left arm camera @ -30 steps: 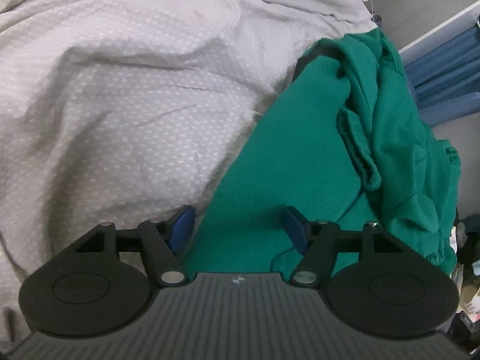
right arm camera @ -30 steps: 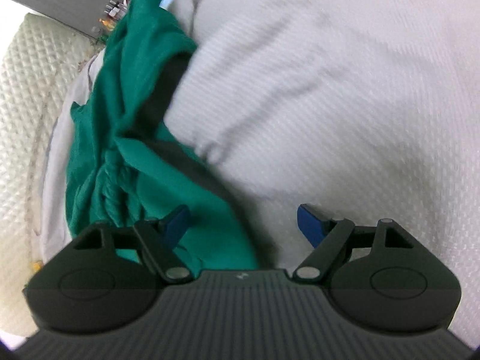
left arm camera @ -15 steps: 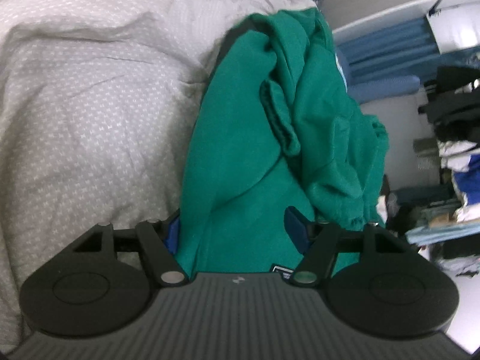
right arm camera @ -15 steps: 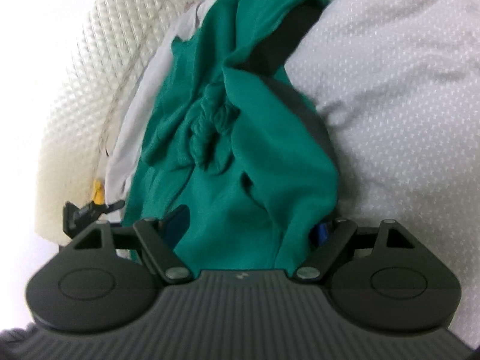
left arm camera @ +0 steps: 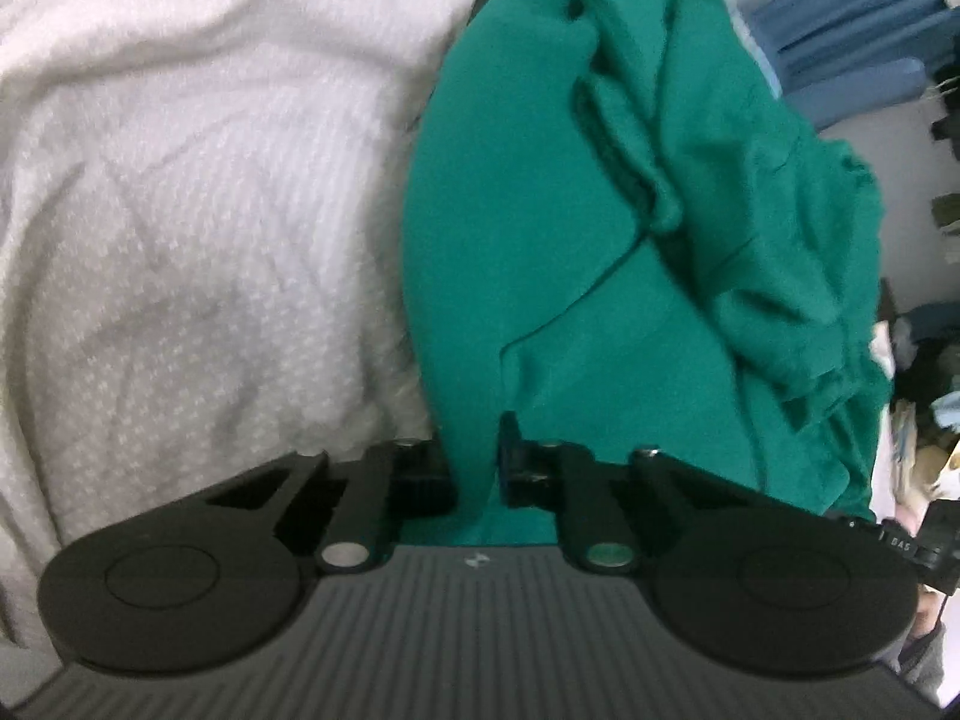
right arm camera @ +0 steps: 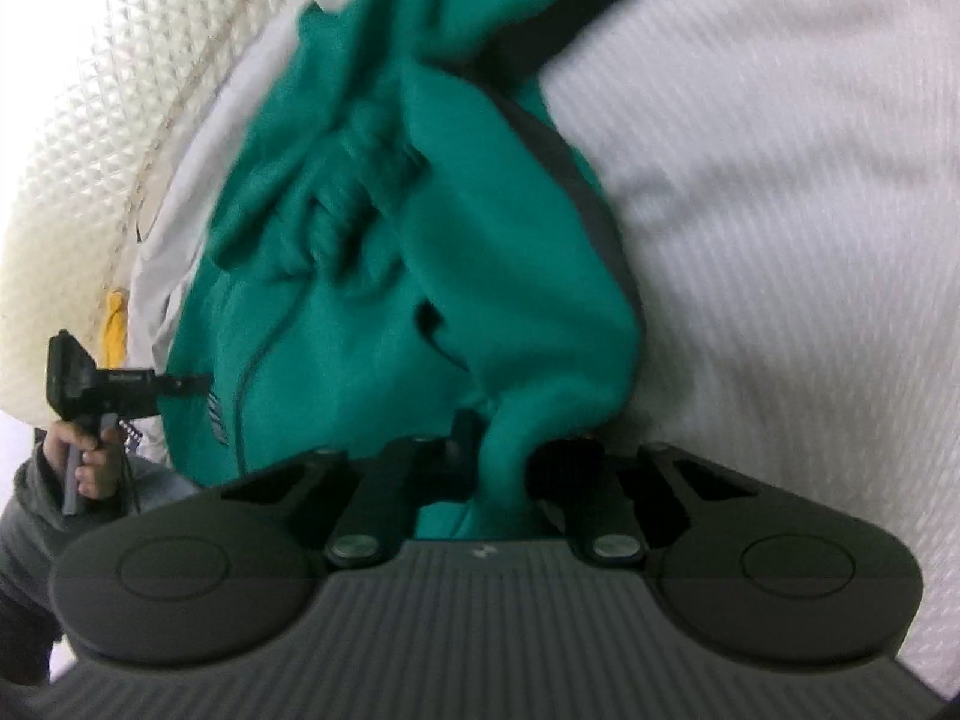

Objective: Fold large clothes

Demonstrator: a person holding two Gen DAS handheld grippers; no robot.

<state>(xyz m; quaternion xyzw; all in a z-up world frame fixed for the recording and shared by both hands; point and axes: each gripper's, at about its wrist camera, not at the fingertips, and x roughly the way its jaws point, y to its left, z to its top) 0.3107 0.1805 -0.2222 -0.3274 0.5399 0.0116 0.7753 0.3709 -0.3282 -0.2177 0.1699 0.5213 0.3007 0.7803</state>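
On the bed's pale grey dotted cover lies the rumpled green knit garment, bunched toward the far right edge. Both tools stood apart a second ago; now the left hand-held gripper is closing on a near fold of green cloth, which sits pinched between its jaws. The right hand-held gripper is clamped on another gathered edge of the same garment. Two corners secured suggests the garment can next be lifted and spread flat, the first step of folding. No container shows clearly; only blurred clutter at the right margin of the left view.
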